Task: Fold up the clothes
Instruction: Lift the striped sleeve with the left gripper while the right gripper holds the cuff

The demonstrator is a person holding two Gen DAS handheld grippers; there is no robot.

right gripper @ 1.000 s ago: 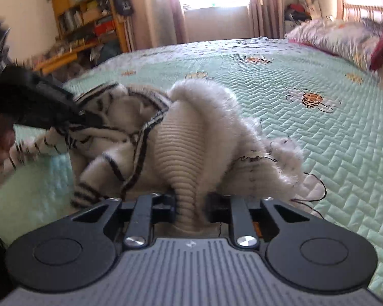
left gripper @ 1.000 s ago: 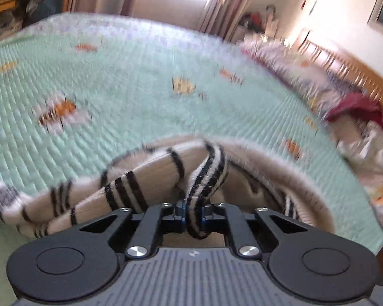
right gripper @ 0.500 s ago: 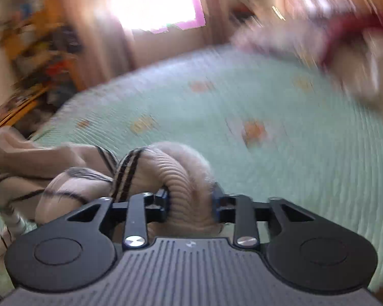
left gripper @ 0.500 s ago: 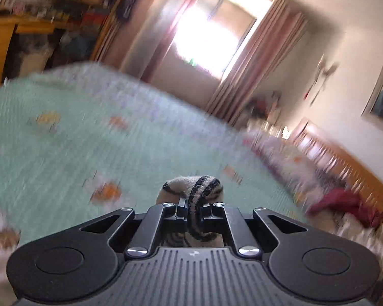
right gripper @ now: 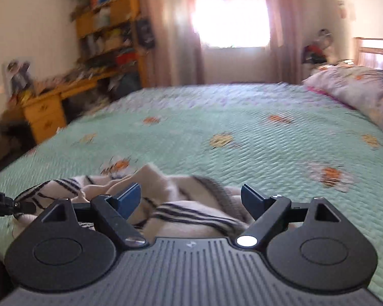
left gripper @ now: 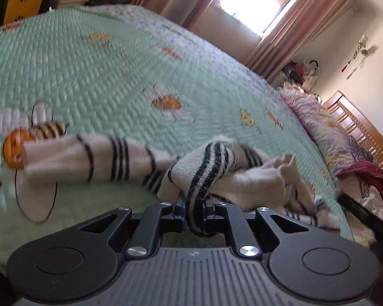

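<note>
Right wrist: right gripper (right gripper: 191,196) just opened wide; left gripper (left gripper: 194,207) pinches sweater (left gripper: 255,178) — writing seemingly unreadable.

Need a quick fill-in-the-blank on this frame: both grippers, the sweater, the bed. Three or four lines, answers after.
1. The left gripper is shut on a fold of the ____-striped sweater.
2. The right gripper has just been opening and its fingers now stand ____, gripping nothing.
3. The sweater lies crumpled on a green quilt printed with ____.
4. One sleeve stretches out toward the ____ of the left wrist view.

Answers: black; apart; bees; left
</note>
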